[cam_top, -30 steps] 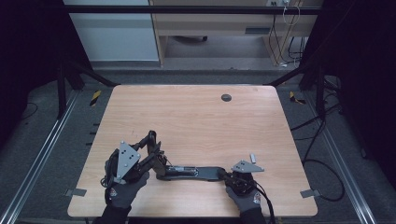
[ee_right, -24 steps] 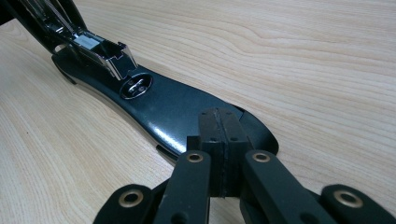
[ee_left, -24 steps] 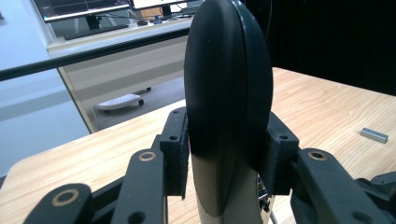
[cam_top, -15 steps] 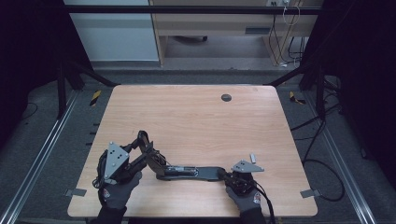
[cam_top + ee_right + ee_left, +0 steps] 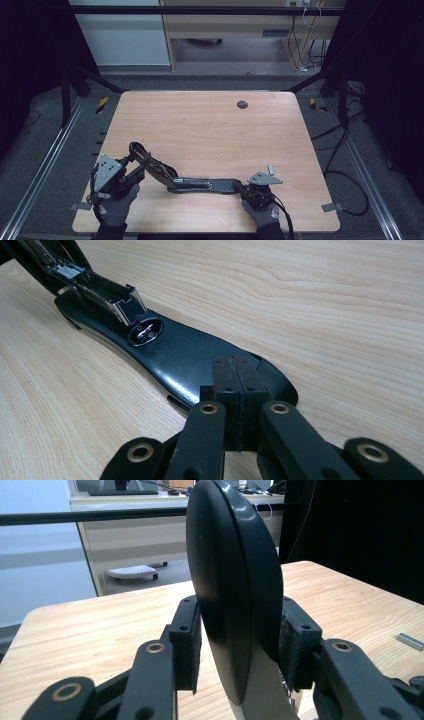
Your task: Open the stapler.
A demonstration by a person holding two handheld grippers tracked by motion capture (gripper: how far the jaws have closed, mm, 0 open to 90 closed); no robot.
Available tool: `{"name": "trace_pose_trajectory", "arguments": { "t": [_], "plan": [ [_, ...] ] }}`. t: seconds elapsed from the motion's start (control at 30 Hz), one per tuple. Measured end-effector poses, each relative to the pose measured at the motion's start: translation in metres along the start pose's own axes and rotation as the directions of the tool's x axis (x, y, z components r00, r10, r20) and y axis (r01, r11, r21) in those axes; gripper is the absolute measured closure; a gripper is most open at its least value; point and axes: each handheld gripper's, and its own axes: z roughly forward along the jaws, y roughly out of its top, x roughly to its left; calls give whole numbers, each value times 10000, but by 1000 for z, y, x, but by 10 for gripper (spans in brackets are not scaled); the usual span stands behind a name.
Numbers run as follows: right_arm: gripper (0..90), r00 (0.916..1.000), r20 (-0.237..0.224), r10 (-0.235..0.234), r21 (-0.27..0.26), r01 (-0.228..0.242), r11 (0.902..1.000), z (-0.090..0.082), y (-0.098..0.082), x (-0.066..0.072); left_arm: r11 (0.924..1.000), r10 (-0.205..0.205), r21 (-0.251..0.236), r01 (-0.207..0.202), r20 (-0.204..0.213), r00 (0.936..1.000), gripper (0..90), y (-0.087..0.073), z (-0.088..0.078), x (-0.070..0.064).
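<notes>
A black stapler lies opened out near the table's front edge. Its base (image 5: 212, 185) rests flat on the wood, and its top arm (image 5: 152, 167) is swung up and away to the left. My left gripper (image 5: 142, 162) is shut on the rounded black top arm (image 5: 235, 590), with a pad pressing each side. My right gripper (image 5: 241, 188) is shut, pads together with nothing between them, its tips resting on the rear end of the base (image 5: 185, 350). In the right gripper view the gripper (image 5: 235, 380) sits behind the anvil (image 5: 145, 332), and the metal magazine (image 5: 100, 287) is lifted off it.
A small metal strip (image 5: 270, 168) lies on the table just beyond the right gripper, also visible in the left gripper view (image 5: 410, 641). A round cable hole (image 5: 242, 104) sits near the table's far edge. Black frame rails run along both sides.
My left gripper has moved left along the table's front edge, carrying the stapler's top arm and swinging it farther from the base. The right gripper and the base have stayed put.
</notes>
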Motion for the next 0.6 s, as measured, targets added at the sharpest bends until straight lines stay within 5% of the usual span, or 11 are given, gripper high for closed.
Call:
{"name": "trace_pose_trajectory", "arguments": {
  "t": [0.6],
  "plan": [
    [900,10000,19,24,3,-24,10000,0,0,0,9954,-939,171,944,-302,9951,564,-15,-9,23]
  ]
}}
